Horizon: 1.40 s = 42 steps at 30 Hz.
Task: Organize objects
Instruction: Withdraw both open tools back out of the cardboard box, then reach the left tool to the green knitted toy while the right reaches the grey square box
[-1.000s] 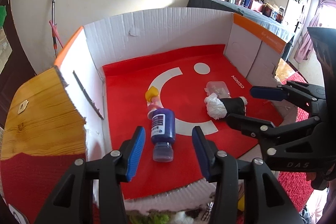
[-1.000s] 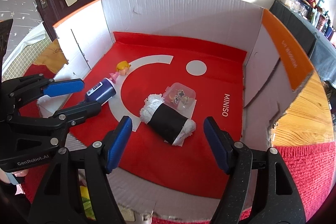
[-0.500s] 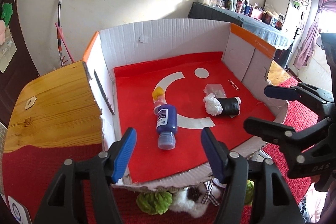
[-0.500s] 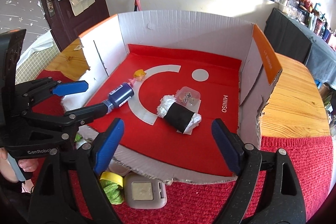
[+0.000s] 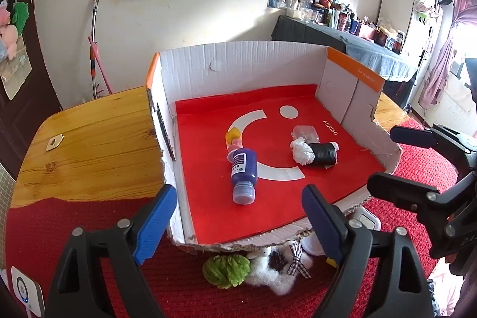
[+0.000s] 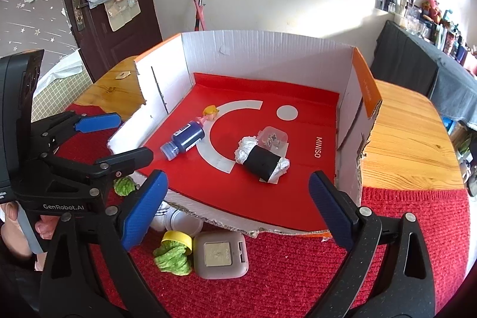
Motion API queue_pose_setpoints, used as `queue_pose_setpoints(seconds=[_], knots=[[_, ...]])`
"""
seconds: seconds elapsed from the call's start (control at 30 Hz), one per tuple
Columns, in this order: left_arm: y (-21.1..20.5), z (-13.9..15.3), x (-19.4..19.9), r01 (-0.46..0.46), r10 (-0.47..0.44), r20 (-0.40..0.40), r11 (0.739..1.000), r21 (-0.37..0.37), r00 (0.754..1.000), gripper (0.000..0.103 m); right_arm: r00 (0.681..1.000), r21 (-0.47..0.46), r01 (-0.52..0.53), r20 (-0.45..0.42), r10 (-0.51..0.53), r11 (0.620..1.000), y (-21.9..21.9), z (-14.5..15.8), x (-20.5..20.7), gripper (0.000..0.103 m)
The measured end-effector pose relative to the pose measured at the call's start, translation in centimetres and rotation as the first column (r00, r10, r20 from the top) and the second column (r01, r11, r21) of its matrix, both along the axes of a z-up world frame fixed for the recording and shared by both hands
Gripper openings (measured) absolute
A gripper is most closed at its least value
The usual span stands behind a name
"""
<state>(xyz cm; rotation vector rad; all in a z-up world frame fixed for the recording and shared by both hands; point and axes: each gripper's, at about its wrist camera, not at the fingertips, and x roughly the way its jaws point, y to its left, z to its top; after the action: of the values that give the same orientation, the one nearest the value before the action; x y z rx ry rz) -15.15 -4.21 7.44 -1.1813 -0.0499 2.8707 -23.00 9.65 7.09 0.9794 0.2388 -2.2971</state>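
A: How are the hand-held grippers standing?

B: The left hand-held gripper and the right hand-held gripper are both opening wide, holding nothing, hanging over the near edge of the white cardboard box with the red floor on the wooden counter.

A: And inside the box?

B: A blue plastic bottle is lying beside a small yellow-haired figurine; near them a black roll with white paper ends is touching a clear plastic case.
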Motion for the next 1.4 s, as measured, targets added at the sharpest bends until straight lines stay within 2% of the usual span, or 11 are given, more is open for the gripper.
queue_pose_setpoints(seconds=[0.23, 0.57, 1.0, 1.1, 1.17, 1.27, 1.4], knots=[[0.5, 0.5, 1.3, -0.003, 0.002, -0.032, 1.000, -0.029, 0.999, 0.095, 0.999, -0.011, 0.005, -0.036, -0.005, 1.000, 0.3, 0.8, 1.3, 0.097], [0.6, 0.8, 2.8, 0.001, -0.002, -0.046, 1.000, -0.022, 0.999, 0.096, 0.994, 0.003, 0.012, -0.105, -0.011, 1.000, 0.4, 1.2, 3.7, 0.097], [0.2, -0.1, 4.4, -0.021, 0.021, -0.030, 1.000, -0.010, 0.999, 0.097, 0.996, 0.002, -0.005, -0.092, 0.005, 1.000, 0.8, -0.5, 6.0, 0.097], [0.0, -0.4, 4.7, -0.024, 0.023, -0.026, 1.000, -0.009, 0.999, 0.097, 0.996, 0.007, -0.011, -0.086, 0.011, 1.000, 0.7, -1.0, 6.4, 0.090], [-0.1, -0.6, 4.8, -0.024, 0.024, -0.022, 1.000, -0.008, 0.999, 0.095, 0.997, 0.008, -0.014, -0.076, 0.014, 1.000, 0.6, -1.4, 6.7, 0.077], [-0.3, -0.9, 5.0, -0.020, 0.019, -0.010, 1.000, -0.007, 1.000, 0.090, 0.999, 0.007, -0.022, -0.050, 0.023, 1.000, 0.5, -2.1, 7.0, 0.065], [-0.5, -1.5, 5.2, -0.019, 0.019, 0.004, 1.000, -0.012, 1.000, 0.083, 0.999, 0.005, -0.035, -0.024, 0.036, 0.999, 0.2, -3.0, 7.6, 0.062]])
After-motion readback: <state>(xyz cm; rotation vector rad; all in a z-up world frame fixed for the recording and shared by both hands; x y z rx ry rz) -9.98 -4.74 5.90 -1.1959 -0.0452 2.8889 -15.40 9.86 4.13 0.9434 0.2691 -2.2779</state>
